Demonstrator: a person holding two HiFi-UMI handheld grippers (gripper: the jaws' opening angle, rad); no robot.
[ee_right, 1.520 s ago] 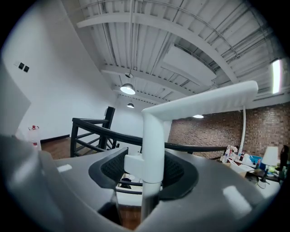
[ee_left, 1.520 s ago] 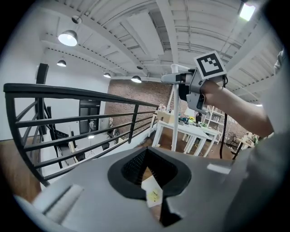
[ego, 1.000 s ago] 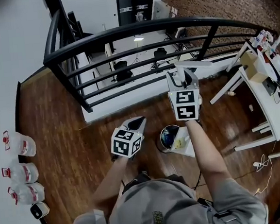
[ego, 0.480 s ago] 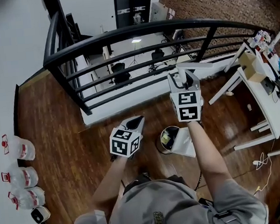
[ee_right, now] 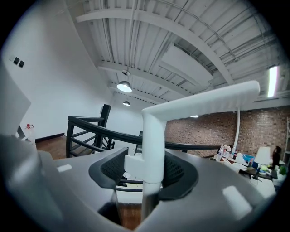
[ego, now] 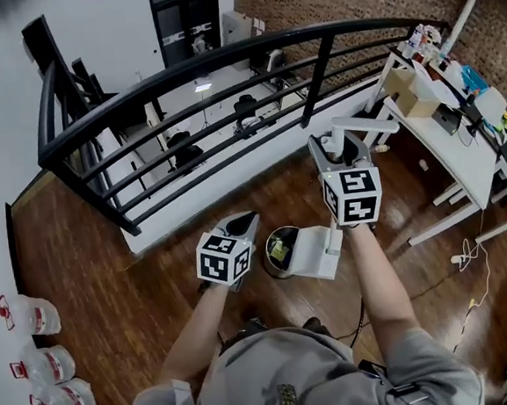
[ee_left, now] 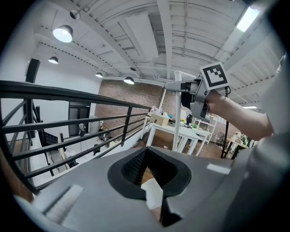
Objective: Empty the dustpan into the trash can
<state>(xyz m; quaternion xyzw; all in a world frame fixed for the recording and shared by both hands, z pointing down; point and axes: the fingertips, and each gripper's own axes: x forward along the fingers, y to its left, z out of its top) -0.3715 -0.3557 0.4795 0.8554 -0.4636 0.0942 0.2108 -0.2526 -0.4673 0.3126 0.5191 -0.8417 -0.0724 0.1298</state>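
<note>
My right gripper (ego: 340,148) is shut on the upright white handle (ego: 363,125) of the dustpan. The post stands between its pads (ee_right: 176,170) in the right gripper view, with the crossbar (ee_right: 204,102) above. The white pan (ego: 316,252) hangs low beside the small round trash can (ego: 270,256), its mouth at the can's right rim. Yellow and green litter lies in the can. My left gripper (ego: 248,217) is left of the can, held above the floor, shut and holding nothing. In the left gripper view I see the right gripper (ee_left: 194,94) and the handle post (ee_left: 176,118).
A black curved railing (ego: 223,54) runs across in front of me, with a lower floor beyond it. White tables (ego: 445,127) stand to the right, and a cable (ego: 463,263) lies on the wood floor. Water jugs (ego: 30,318) line the left wall.
Both grippers have shifted across the floor with the dustpan, and the head view has swung right. The pan now sits closer against the can's rim. The right grip on the handle is unchanged.
</note>
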